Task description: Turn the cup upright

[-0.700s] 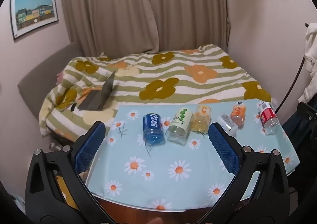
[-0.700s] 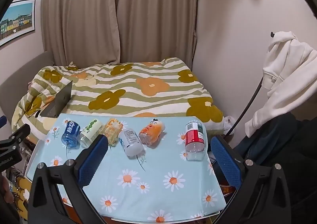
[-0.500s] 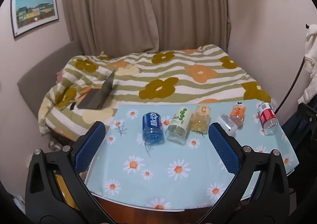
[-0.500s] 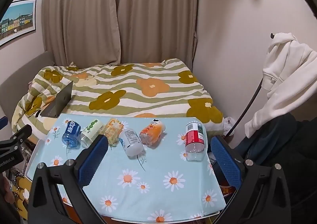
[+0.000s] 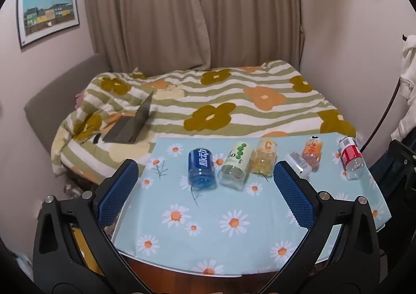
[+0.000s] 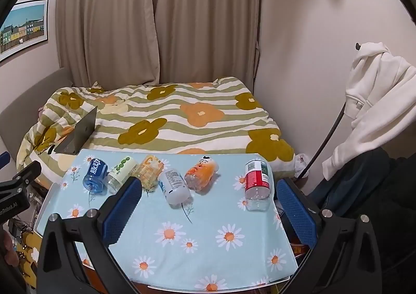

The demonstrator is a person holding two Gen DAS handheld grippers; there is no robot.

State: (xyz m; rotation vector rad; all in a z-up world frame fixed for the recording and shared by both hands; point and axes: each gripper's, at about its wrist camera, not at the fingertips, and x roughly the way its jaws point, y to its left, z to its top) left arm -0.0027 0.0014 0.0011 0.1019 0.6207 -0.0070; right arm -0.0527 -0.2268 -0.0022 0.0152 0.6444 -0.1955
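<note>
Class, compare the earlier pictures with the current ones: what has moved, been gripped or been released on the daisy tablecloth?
Nothing visibly changed beyond slight camera drift. Both tongs, left and right, stay open and hold nothing. The blue bottle, red-label bottle and the others between them still lie on their sides on the daisy tablecloth.

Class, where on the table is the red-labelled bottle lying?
The red-labelled bottle lies alone at the table's right end, apart from the orange bottle to its left.
</note>
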